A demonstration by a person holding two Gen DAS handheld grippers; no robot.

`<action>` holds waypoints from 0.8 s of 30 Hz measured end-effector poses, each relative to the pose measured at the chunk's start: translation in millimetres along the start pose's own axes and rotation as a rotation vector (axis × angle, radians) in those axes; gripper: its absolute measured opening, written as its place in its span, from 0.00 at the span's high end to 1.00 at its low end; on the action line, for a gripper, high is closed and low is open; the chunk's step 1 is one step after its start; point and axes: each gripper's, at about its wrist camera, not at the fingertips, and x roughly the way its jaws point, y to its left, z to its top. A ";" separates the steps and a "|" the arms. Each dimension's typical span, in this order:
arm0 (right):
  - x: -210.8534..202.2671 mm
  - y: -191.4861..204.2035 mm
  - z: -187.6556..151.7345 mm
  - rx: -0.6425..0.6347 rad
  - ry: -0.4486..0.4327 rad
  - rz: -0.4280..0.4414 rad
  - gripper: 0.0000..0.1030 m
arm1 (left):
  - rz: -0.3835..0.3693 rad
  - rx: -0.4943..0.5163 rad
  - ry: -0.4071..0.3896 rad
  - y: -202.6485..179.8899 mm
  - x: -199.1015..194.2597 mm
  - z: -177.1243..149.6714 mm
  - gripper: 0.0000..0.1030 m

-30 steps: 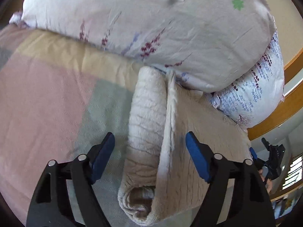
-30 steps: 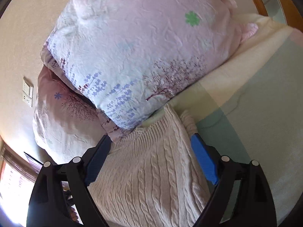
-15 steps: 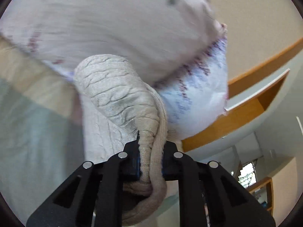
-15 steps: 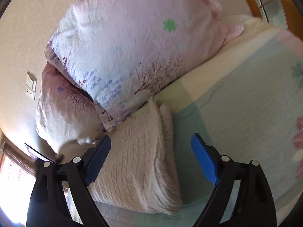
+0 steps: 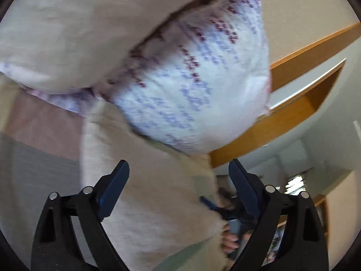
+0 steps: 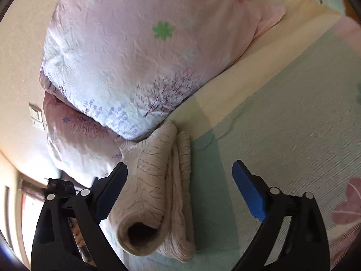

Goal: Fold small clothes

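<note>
With both sets of jaws spread wide and gripping nothing, the step in hand read as the last fold or tidy of the knit sweater lying on the bed. Nearest the right gripper, the garment's open rolled end faced the camera, a dark tube mouth at the near edge, with a second flatter layer stacked just beside it toward the bed's middle. The left gripper hovered above the same cream knit, its view smeared by motion; a hand and part of the other tool showed low between its fingers. Judgement: to finish well, each tool should close on a full thickness of cloth near the two ends of the bundle, not on the loose top ply alone, and lift evenly so the roll does not unwind; the cable knit looked thick and springy, so a shallow pinch would likely slip. The bundle's long axis ran away from the cameras, near end at the jaws, far end pointing at and touching the lower edge of the floral pillow. A second pillow lay under that one, toward the wall. Beyond them stood the beige wall with a light switch, and, in the left view, a wooden frame.
</note>
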 end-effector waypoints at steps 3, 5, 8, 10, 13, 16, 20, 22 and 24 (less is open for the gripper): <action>28.8 8.9 2.2 -0.013 0.104 0.029 0.07 | 0.157 0.013 0.105 26.0 2.8 -16.2 0.14; 48.8 20.9 0.5 -0.059 0.161 -0.002 0.08 | 0.191 0.028 0.158 38.6 7.2 -29.6 0.14; 72.0 30.6 -4.5 -0.078 0.219 -0.058 0.20 | 0.215 0.063 0.199 37.8 28.7 -46.6 0.13; 77.0 33.9 -10.2 -0.088 0.219 -0.058 0.43 | 0.192 0.053 0.180 37.9 41.3 -45.4 0.13; 77.0 34.6 -20.3 -0.080 0.212 -0.009 0.59 | 0.136 0.012 0.157 38.4 54.0 -50.3 0.26; 67.6 38.7 -30.8 -0.049 0.183 0.035 0.65 | 0.075 0.031 0.152 41.6 47.6 -43.6 0.56; 56.3 73.1 -52.3 -0.111 0.198 0.155 0.67 | -0.004 0.115 0.125 26.1 -5.2 -36.6 0.62; 59.9 95.3 -72.1 -0.176 0.225 0.202 0.67 | 0.005 0.175 0.086 25.0 -40.6 -40.5 0.60; 73.5 110.4 -92.3 -0.244 0.262 0.207 0.66 | 0.112 0.241 0.054 30.4 -64.0 -45.4 0.48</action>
